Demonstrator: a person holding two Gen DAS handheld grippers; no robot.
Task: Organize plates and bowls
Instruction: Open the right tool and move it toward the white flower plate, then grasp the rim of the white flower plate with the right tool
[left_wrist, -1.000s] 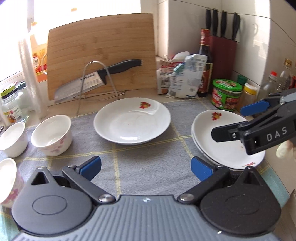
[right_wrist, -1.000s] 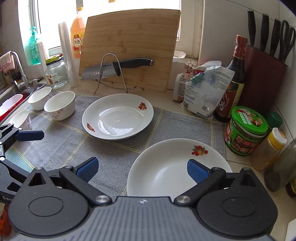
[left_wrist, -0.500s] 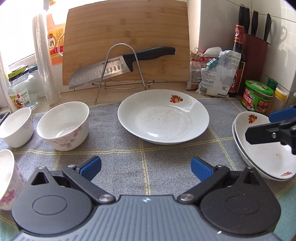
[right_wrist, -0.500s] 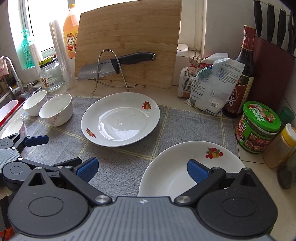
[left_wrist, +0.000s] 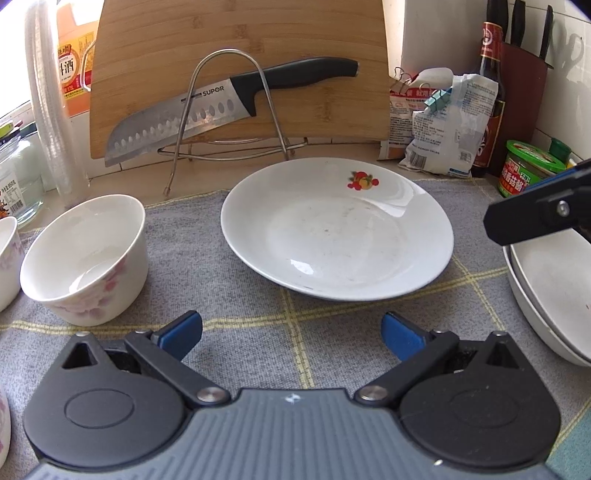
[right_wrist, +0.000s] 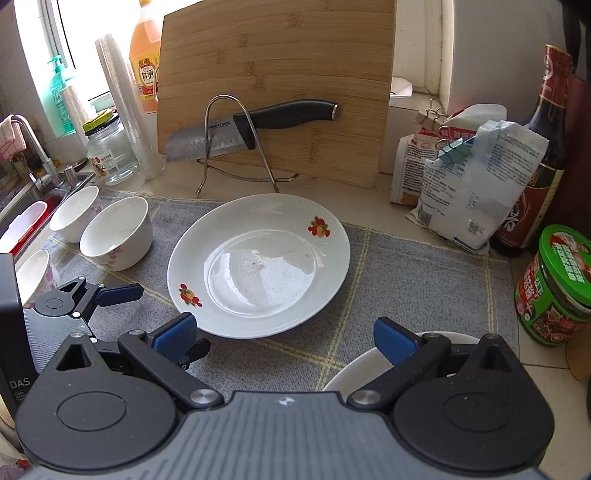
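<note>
The plate (left_wrist: 337, 229) lies flat on the grey mat (left_wrist: 221, 266), in the middle of it, white with a fruit print near its far rim. My left tool (left_wrist: 291, 330) hovers just short of the plate's near edge, released, its blue pads spread wide with nothing between them. My right tool (right_wrist: 282, 334) is likewise spread and empty, its left pad (right_wrist: 173, 334) over the plate's near rim as I see it, though I cannot tell whether it touches.

To the right of the plate, apart from it, sits a stack (left_wrist: 550, 291) of at least two more plates, one nested in the other; my right tool hangs above it. To the left, near but not touching the plate, stands a bowl (left_wrist: 86, 258) with a pink flower pattern. A second bowl (right_wrist: 75, 218) is just behind it and a third (right_wrist: 37, 271) nearer me, at the mat's left edge.

Behind the mat, on the table (right_wrist: 369, 206), a wire rack (left_wrist: 225, 110) carries a knife (left_wrist: 221, 110), blade down to the left, in front of a wooden board (left_wrist: 240, 33) leaning against the wall. Right of the board are paper bags (right_wrist: 476, 177), a dark bottle (right_wrist: 535, 155) and a green-lidded tub (right_wrist: 557, 288).
</note>
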